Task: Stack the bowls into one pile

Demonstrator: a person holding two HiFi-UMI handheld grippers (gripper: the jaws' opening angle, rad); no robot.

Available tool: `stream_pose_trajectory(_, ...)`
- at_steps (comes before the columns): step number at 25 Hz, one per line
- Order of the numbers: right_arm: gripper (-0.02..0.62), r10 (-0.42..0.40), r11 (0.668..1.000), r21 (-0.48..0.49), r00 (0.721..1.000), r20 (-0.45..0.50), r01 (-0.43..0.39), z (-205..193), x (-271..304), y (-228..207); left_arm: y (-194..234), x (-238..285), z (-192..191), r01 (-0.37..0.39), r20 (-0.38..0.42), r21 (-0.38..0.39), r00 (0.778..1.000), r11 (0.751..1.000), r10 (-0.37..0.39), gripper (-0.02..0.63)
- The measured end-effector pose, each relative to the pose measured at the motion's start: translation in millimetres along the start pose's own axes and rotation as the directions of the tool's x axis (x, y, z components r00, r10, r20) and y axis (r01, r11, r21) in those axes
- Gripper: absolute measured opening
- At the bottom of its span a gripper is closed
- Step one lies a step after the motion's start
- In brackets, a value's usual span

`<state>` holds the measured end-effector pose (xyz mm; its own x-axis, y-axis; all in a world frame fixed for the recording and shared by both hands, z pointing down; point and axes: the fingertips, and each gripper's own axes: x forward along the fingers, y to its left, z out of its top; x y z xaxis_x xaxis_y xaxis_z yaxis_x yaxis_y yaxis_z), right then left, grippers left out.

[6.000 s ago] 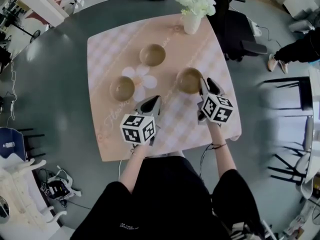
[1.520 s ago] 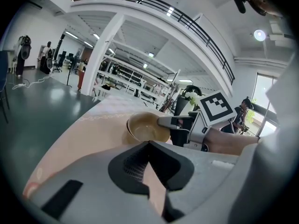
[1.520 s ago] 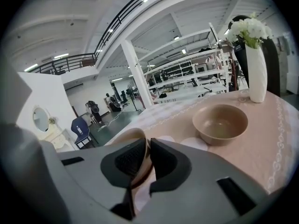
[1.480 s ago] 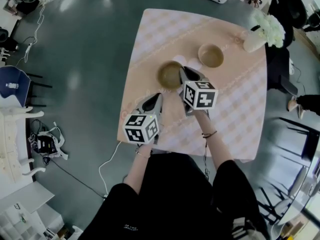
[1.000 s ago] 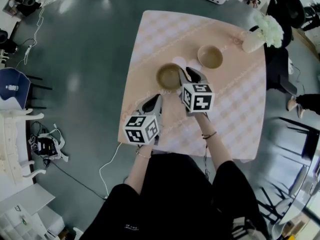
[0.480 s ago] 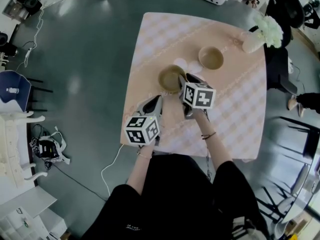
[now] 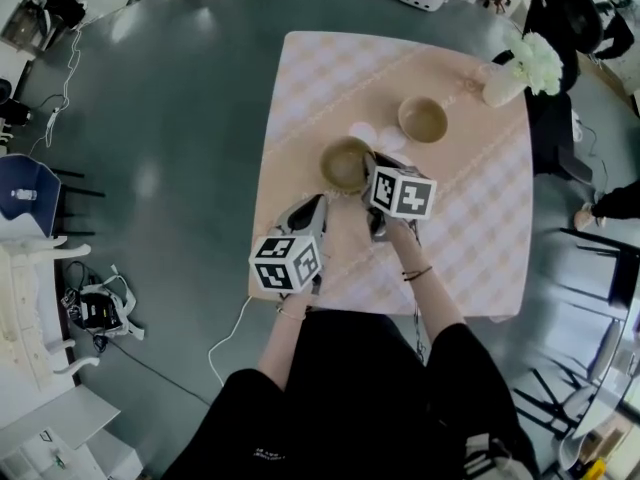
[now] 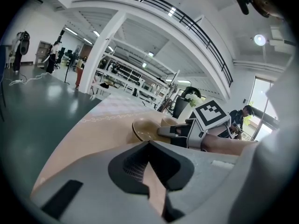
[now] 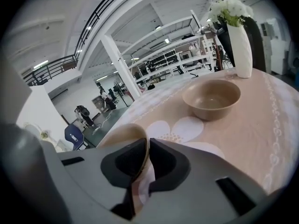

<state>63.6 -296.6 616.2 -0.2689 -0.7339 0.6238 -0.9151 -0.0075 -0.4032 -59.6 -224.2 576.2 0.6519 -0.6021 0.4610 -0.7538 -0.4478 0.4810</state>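
Note:
A tan bowl stands mid-table; whether another is nested under it I cannot tell. My right gripper is at its right rim. In the right gripper view that rim runs between the jaws, which are closing with the pads against it. A second tan bowl stands apart, farther back to the right. My left gripper hovers near the table's front, short of the near bowl. Its jaws are shut and hold nothing. The left gripper view also shows the right gripper.
A white vase of pale flowers stands at the back right corner. The pink checked tablecloth has a white flower print beside the bowls. Dark floor surrounds the table, with a black chair behind the vase.
Since six seconds ago the right-hand bowl has gone to the left bowl's place. In the last second the right gripper rolled a little at the near bowl's rim; the left gripper stayed.

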Motion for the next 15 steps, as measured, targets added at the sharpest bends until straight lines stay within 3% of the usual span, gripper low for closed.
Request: stream_pose_trajectory(15,0.015,0.007,0.998,0.054,0.996,0.092,-0.012,29.0,-25.6,-7.8,-6.6,8.1,14.9,0.052,0.005,0.034,0.999,0.998,-0.052,-0.003)
